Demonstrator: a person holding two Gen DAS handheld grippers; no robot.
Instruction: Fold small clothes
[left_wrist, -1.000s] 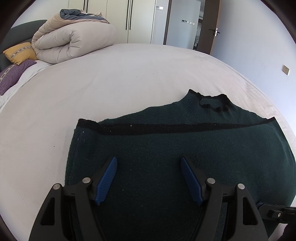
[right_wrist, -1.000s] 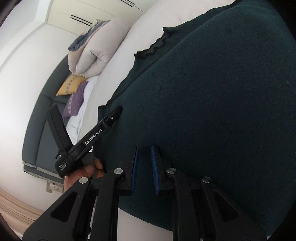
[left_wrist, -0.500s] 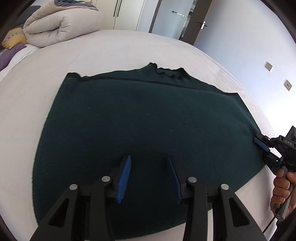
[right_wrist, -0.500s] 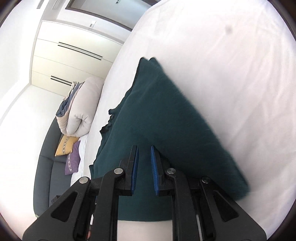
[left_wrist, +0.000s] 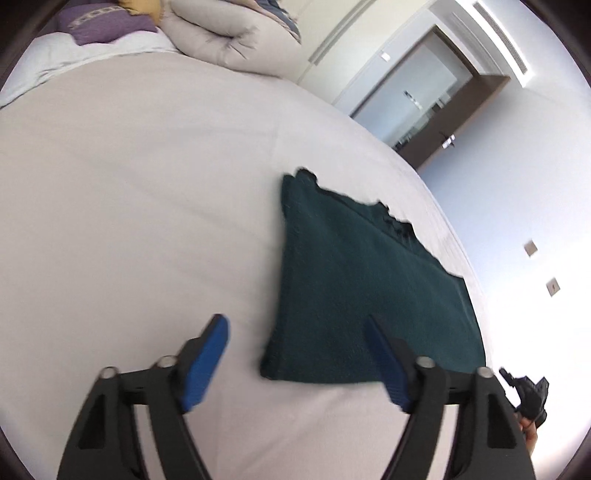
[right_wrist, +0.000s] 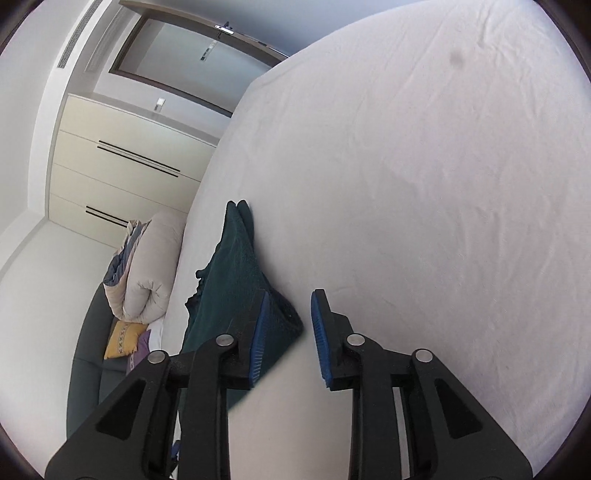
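Observation:
A dark green knitted sweater (left_wrist: 369, 295) lies flat on the white bed sheet (left_wrist: 129, 203), its ruffled collar at the far side. My left gripper (left_wrist: 295, 354) is open and empty, just above the sweater's near left corner. In the right wrist view the sweater (right_wrist: 236, 273) shows edge-on at the left. My right gripper (right_wrist: 288, 332) is open and empty beside the sweater's near right corner, its left finger over the fabric edge. The right gripper's tip also shows at the left wrist view's lower right (left_wrist: 524, 387).
A rolled beige duvet (left_wrist: 229, 40) and purple and yellow pillows (left_wrist: 107, 22) lie at the head of the bed. Cream wardrobes (right_wrist: 122, 162) and a door (left_wrist: 417, 96) stand beyond the bed. The bed edge runs close behind the sweater's collar.
Both grippers have pulled back from the sweater's middle to its near corners. The right gripper, shut before, has opened. The left gripper has opened wider and swung left.

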